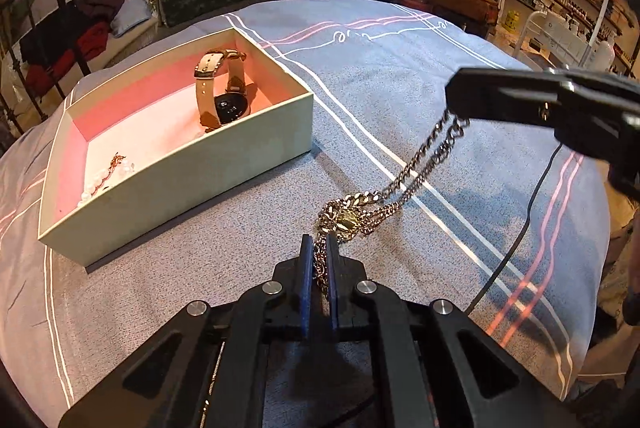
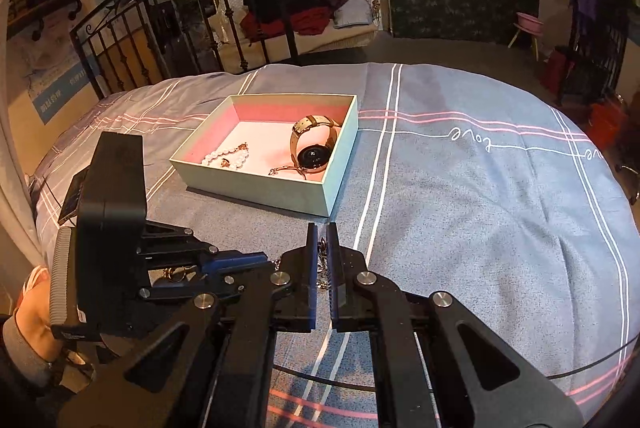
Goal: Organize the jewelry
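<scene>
The chain (image 1: pixel 404 184) is pinched at both ends — one end between the closed pads of the left gripper (image 1: pixel 319 248), the other in the right gripper (image 2: pixel 321 248), whose jaws are also clamped tight on it. It hangs slack between them above the bedspread (image 1: pixel 400 76), bunched in a knot near the left tips; its clasp is hard to make out. The box (image 1: pixel 180 164) lies nearby, holding a watch (image 1: pixel 224 92) and pearls (image 2: pixel 226 158), partly hidden by its wall.

I see open bedspread (image 2: pixel 480 212) right of the box (image 2: pixel 256 188); its near wall blocks my low path, the watch (image 2: pixel 314 148) crowds one corner, the chain (image 1: pixel 416 168) stretches between my tongs.
</scene>
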`<state>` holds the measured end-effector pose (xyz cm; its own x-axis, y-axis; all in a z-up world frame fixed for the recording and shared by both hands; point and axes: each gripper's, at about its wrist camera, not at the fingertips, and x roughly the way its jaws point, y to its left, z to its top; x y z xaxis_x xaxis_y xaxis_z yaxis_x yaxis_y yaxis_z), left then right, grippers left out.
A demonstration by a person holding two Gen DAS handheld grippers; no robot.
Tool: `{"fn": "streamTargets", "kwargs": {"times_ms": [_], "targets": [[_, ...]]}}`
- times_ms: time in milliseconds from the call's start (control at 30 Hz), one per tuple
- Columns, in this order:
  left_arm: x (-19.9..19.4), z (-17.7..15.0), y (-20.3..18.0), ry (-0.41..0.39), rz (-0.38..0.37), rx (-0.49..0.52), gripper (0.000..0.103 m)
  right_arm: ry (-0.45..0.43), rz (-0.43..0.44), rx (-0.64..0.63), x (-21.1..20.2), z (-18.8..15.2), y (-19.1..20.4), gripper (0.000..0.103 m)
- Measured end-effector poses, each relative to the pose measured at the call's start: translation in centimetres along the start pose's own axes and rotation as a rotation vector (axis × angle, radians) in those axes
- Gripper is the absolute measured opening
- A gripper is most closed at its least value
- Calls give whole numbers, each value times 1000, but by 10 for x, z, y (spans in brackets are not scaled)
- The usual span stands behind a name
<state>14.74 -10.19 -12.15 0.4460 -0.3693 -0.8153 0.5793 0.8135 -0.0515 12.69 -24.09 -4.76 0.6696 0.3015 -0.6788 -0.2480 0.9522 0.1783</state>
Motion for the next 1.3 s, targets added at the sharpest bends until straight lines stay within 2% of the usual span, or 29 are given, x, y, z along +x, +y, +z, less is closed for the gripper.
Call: {"fn": "streamTargets", "kwargs": {"times_ms": [200, 333, 500, 567, 667, 767, 900, 967, 1000, 1033, 1067, 1133, 1167, 1233, 1300], "targets": [[-20, 6, 1, -54, -53, -57, 7, -13, -17, 5, -8, -2, 4, 5], [-30, 13, -4, -78, -43, -46, 7, -63, -15, -3, -22, 5, 6, 5], [-48, 21, 6, -132, -30, -90, 7, -106, 2, -41, -33, 25, 8, 2], [-61, 26, 12, -166, -28, -109, 0, -135, 1, -57, -41, 37, 10, 2], [-80, 35, 15, -218, -17, -92, 0, -165, -5, -77, -50, 47, 11, 1], [-88, 43, 14, -242, -17, -82, 0, -135, -14, -77, -46, 44, 9, 1], [-86, 45, 14, -237, -15, -95, 0, 29, 8, -87, -8, 17, 13, 2], [-81, 43, 16, -224, -10, -116, 0, 110, 15, -51, 17, 1, 13, 7], [-78, 41, 16, -219, 1, -134, 1, 137, 24, -30, 27, -7, 12, 22], [-75, 39, 17, -207, 12, -149, 6, 155, 12, -12, 36, -13, 12, 53], [-72, 36, 19, -192, 11, -158, 14, 176, -8, -2, 44, -18, 13, 66], [-68, 30, 25, -180, 36, -201, 50, 188, -29, -22, 56, -24, 19, 70], [-67, 26, 28, -173, 46, -220, 54, 203, -43, -17, 62, -24, 20, 70], [-65, 19, 36, -155, 61, -249, 54, 231, -27, 12, 76, -23, 22, 70], [-66, 14, 45, -144, 78, -275, 54, 245, -51, 2, 91, -23, 29, 71]]}}
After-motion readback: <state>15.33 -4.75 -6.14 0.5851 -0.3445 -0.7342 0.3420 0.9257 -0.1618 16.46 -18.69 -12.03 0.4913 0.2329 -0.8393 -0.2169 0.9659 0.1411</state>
